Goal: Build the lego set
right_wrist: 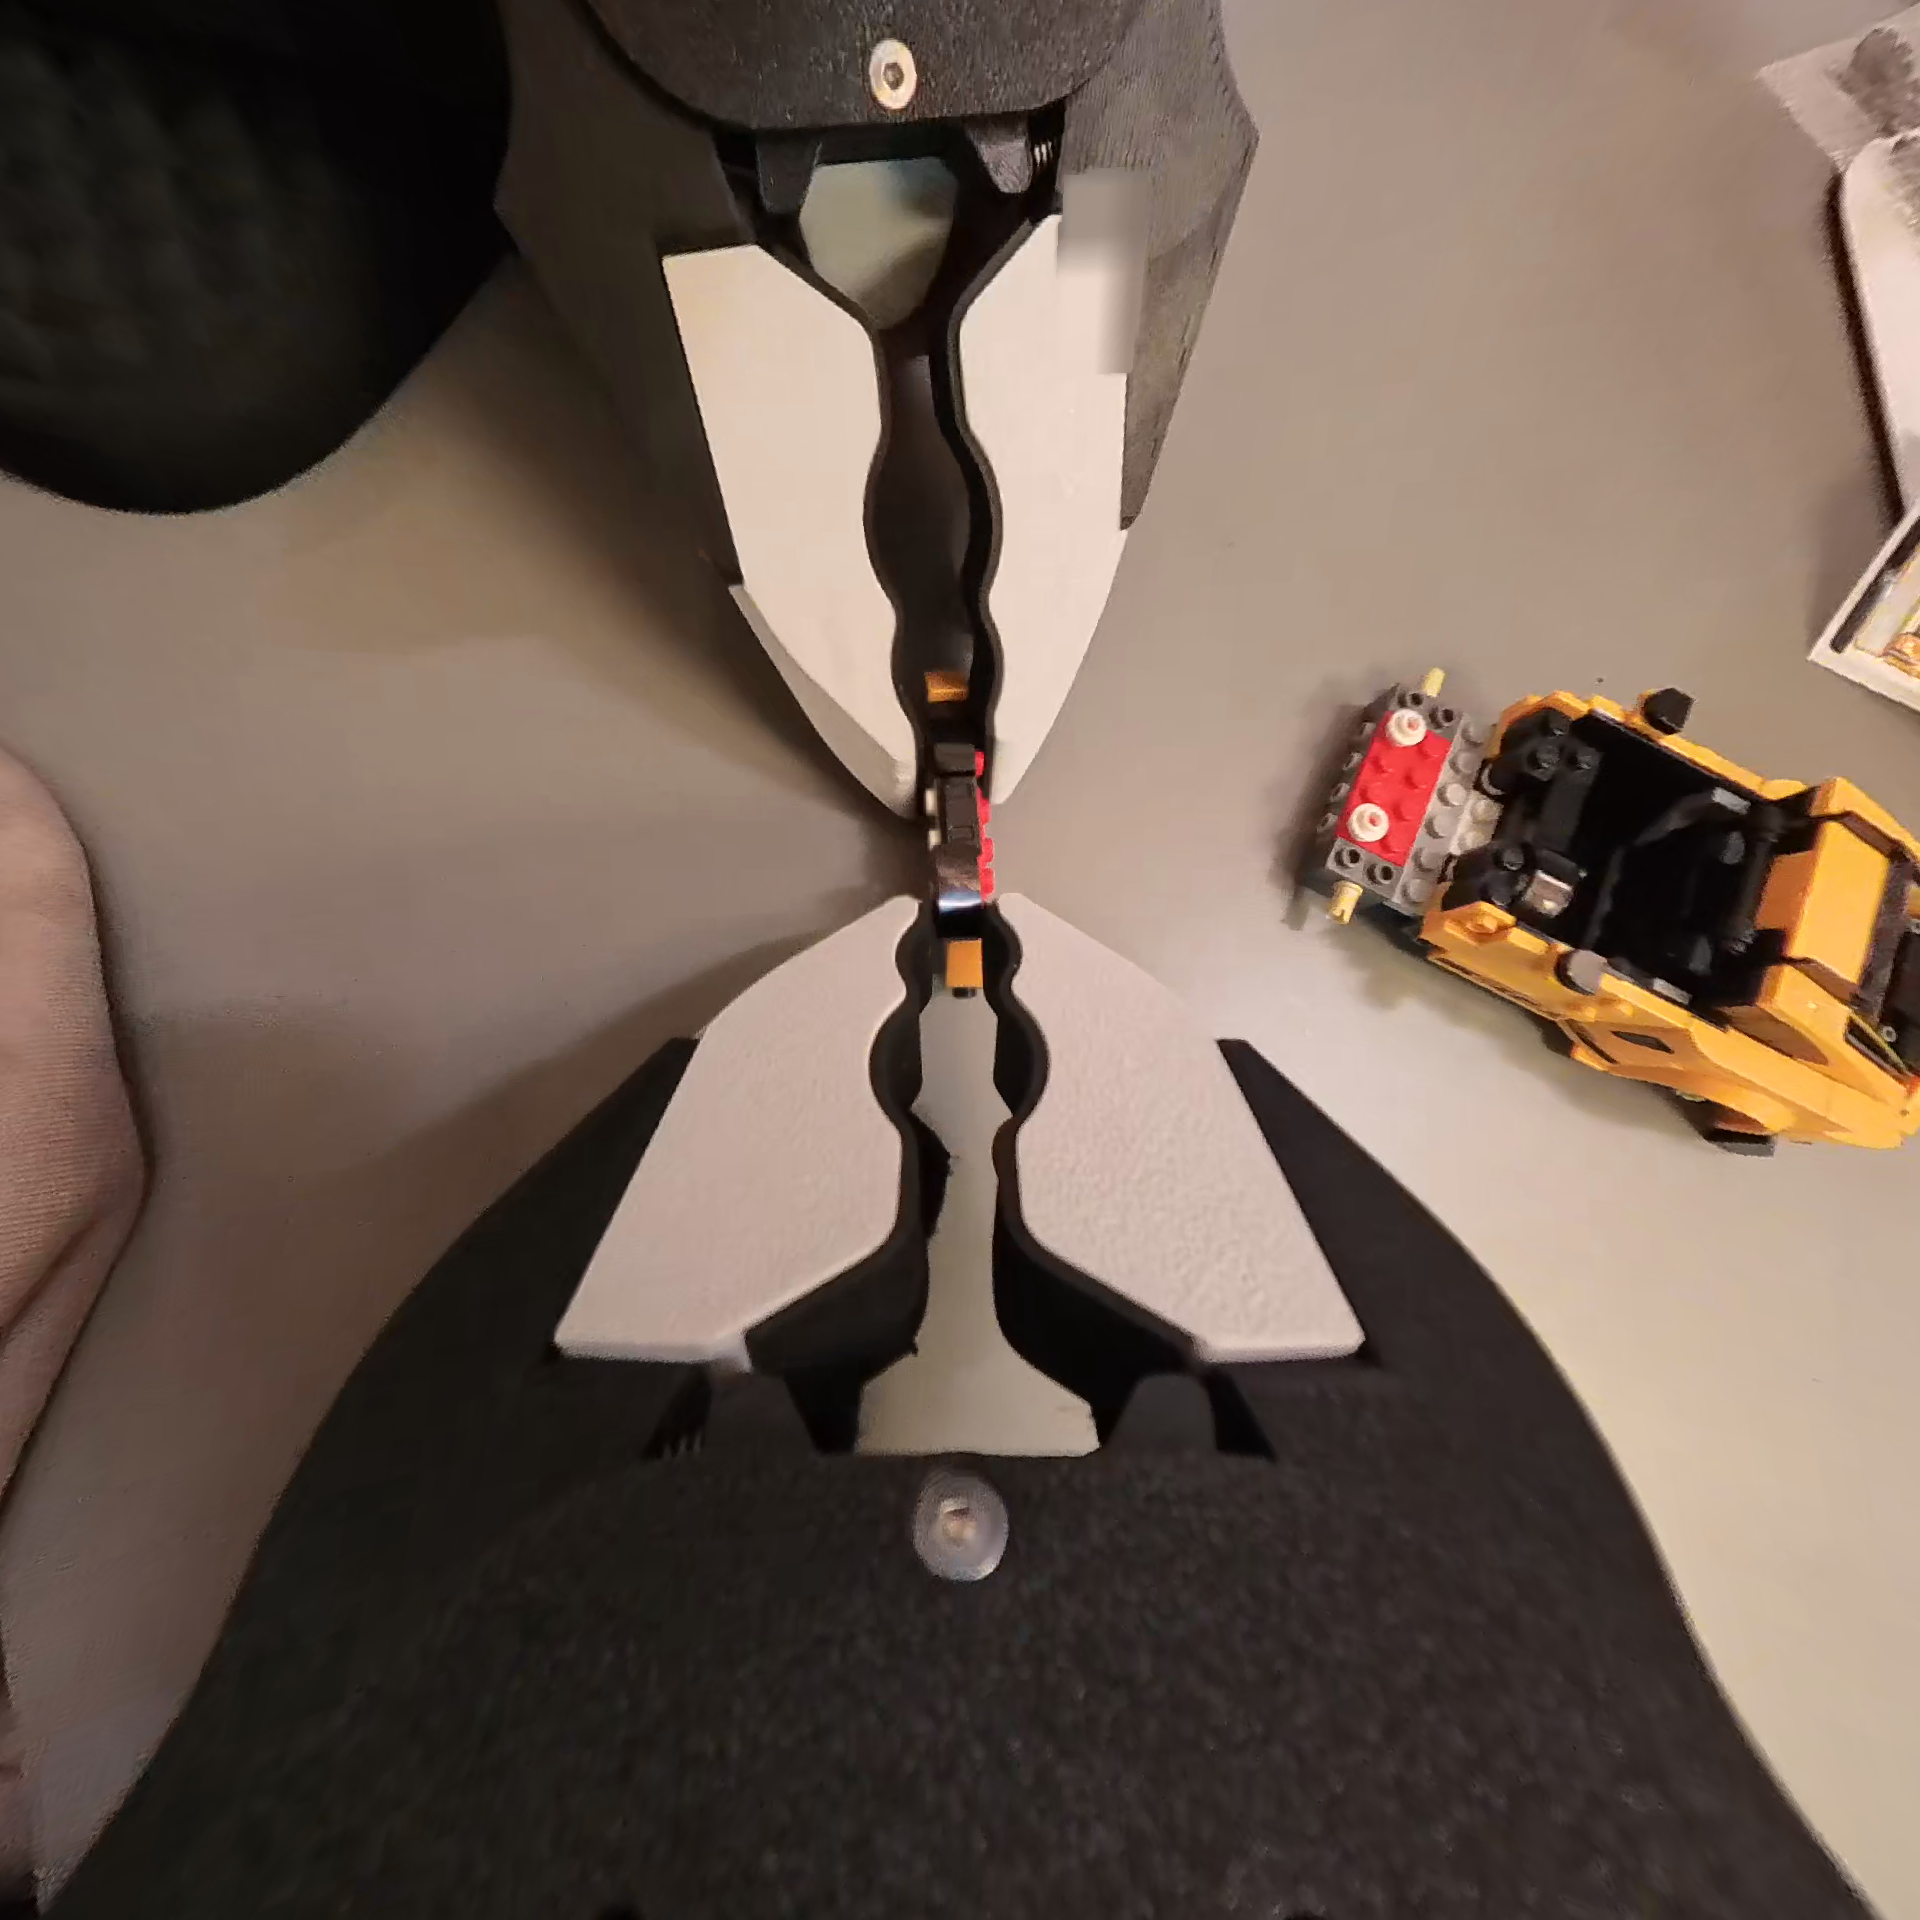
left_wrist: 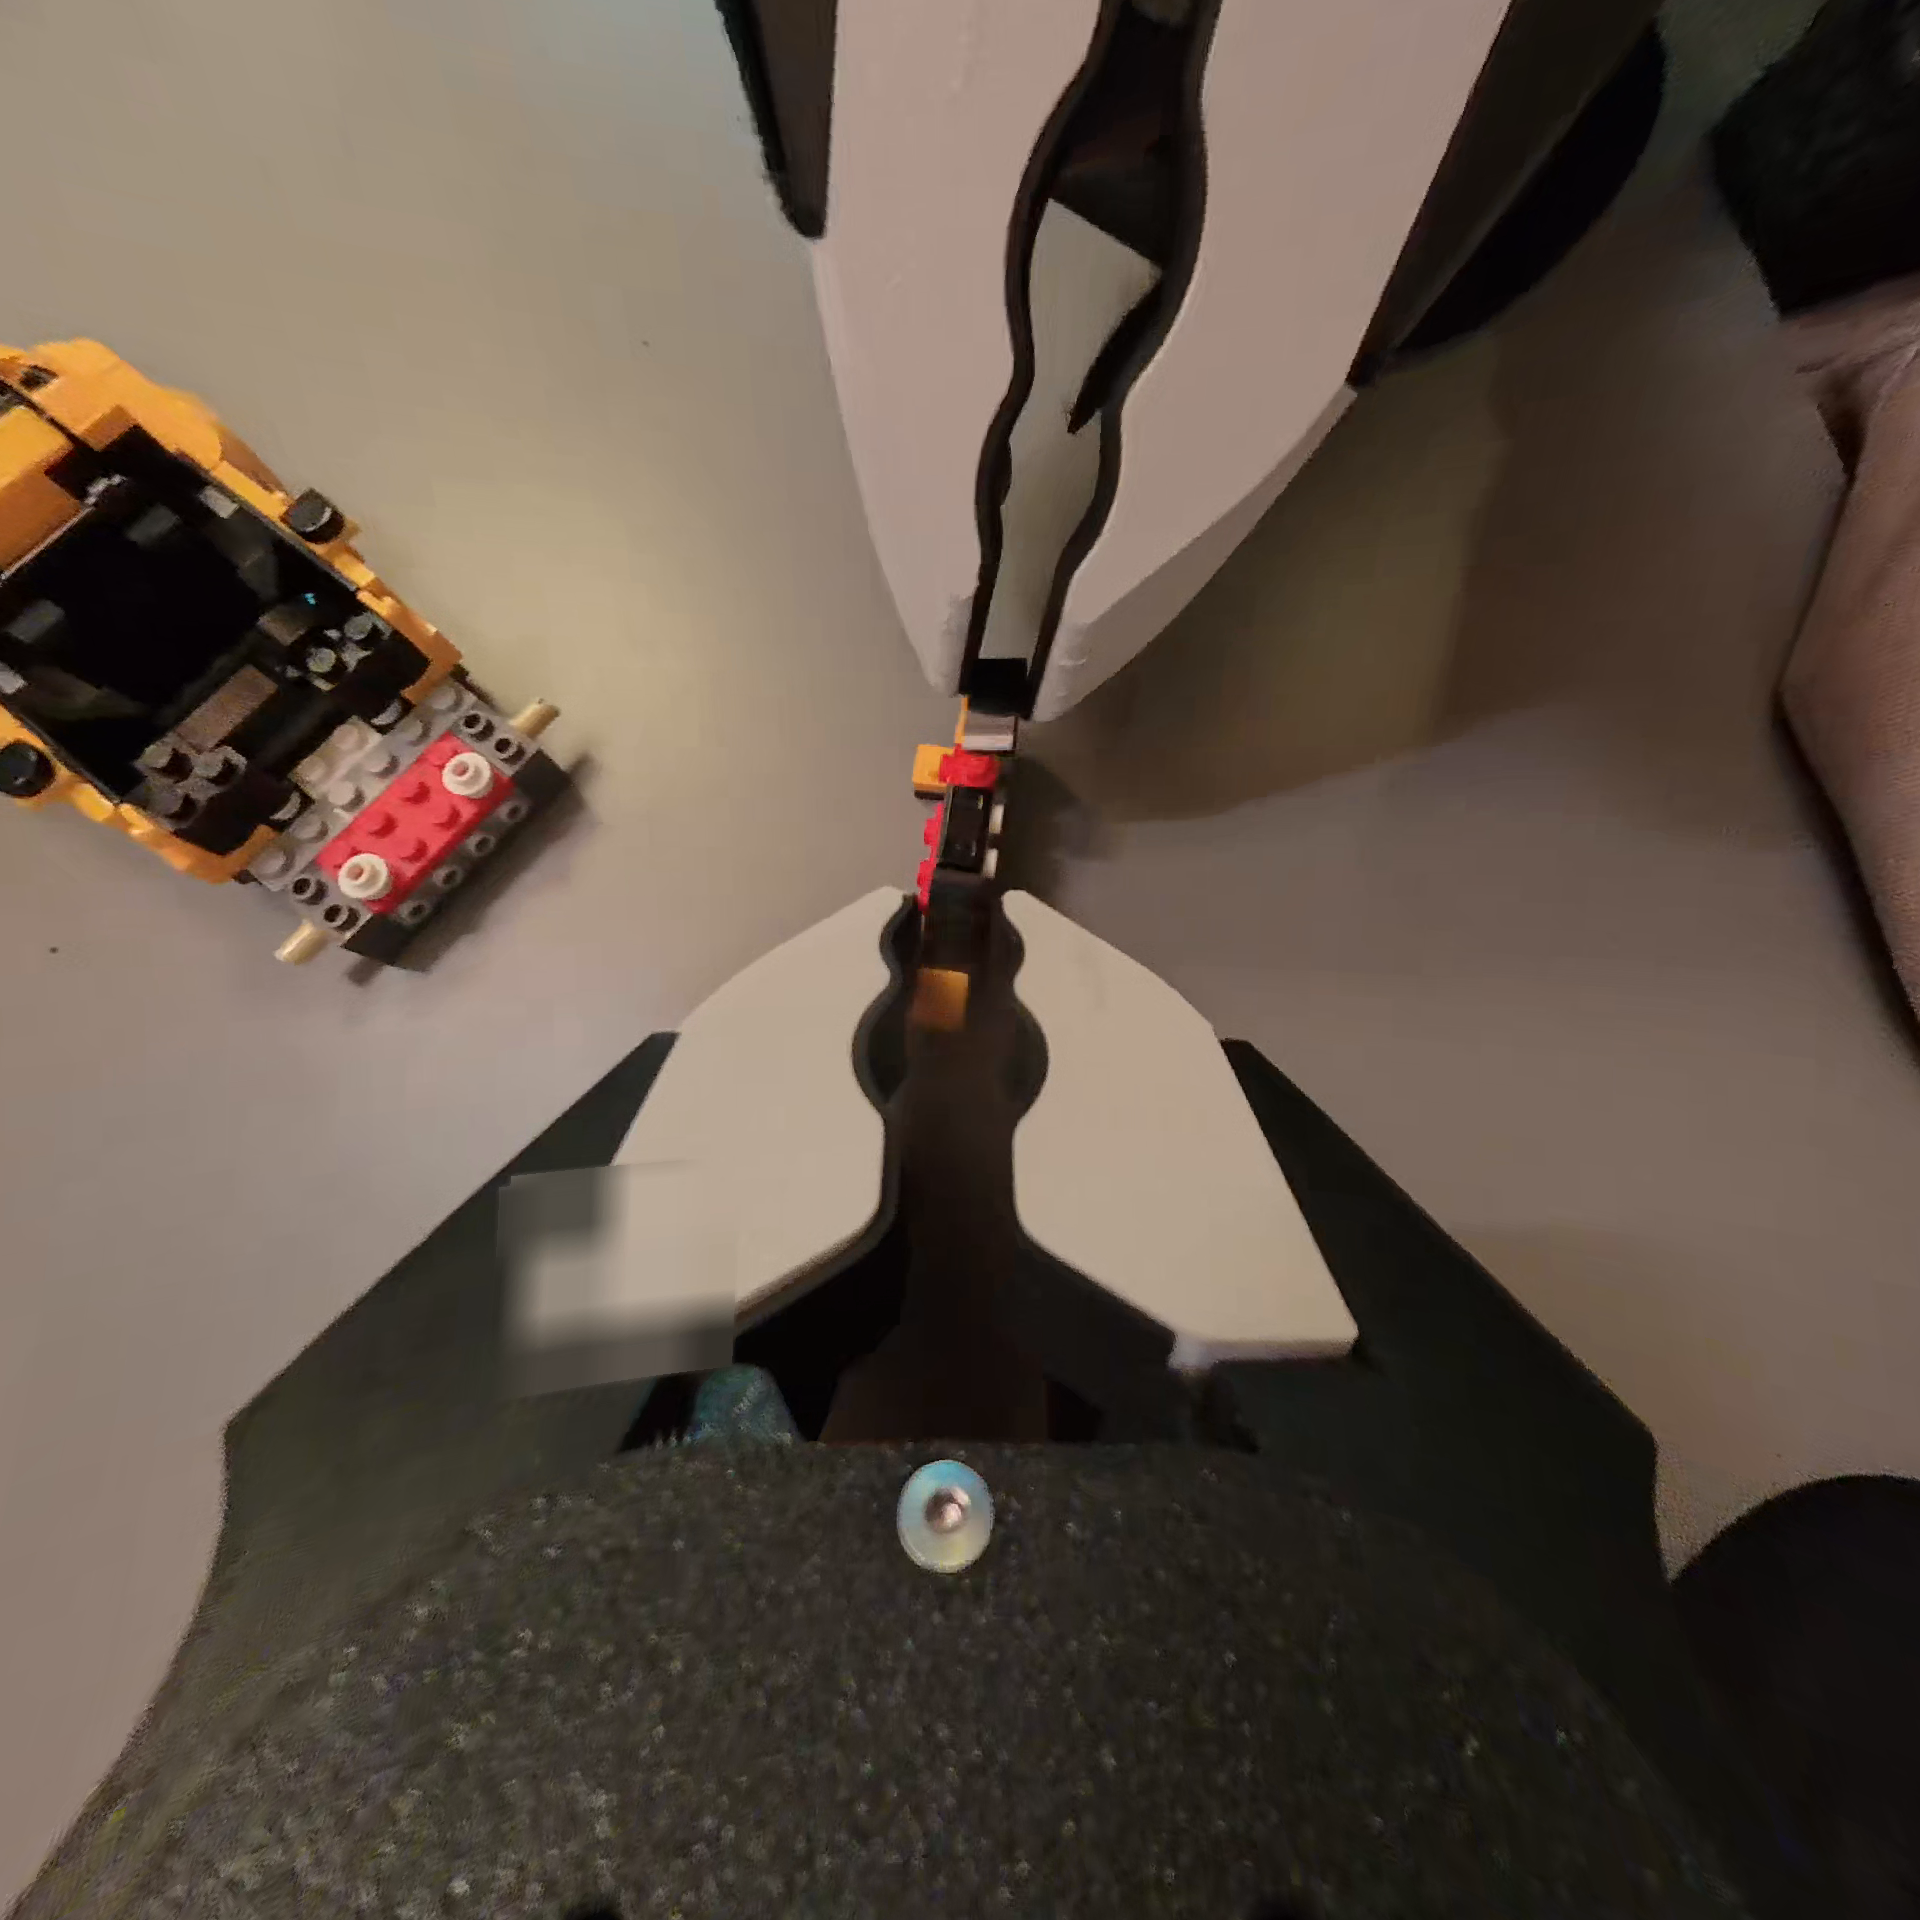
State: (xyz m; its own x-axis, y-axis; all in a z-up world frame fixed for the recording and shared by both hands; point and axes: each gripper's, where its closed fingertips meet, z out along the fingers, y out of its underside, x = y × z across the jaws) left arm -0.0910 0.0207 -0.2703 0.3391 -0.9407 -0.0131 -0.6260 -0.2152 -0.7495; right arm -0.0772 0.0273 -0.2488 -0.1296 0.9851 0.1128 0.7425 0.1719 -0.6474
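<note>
A small sub-assembly of black, red and orange bricks [left_wrist: 964, 821] hangs above the grey table [left_wrist: 623, 312], held from both ends. My left gripper [left_wrist: 951, 912] is shut on its near end. My right gripper [left_wrist: 997, 688] comes in from the opposite side and is shut on its far end. In the right wrist view the same sub-assembly [right_wrist: 961, 857] sits between my right gripper [right_wrist: 961, 923] and the left gripper [right_wrist: 951, 795], tip to tip. The part-built orange and black car [left_wrist: 239, 675] lies on the table at the left, its red plate with two white studs [left_wrist: 416, 821] exposed. It also shows in the right wrist view [right_wrist: 1621, 935].
Printed sheets and a booklet [right_wrist: 1881, 436] lie at the table's edge beyond the car. A person's pinkish sleeve [right_wrist: 52, 1039] is at the left of the right wrist view, and a dark soft object [right_wrist: 208, 260] is behind the left gripper. Only a small space, under 4 cm, lies between the two pairs of fingers.
</note>
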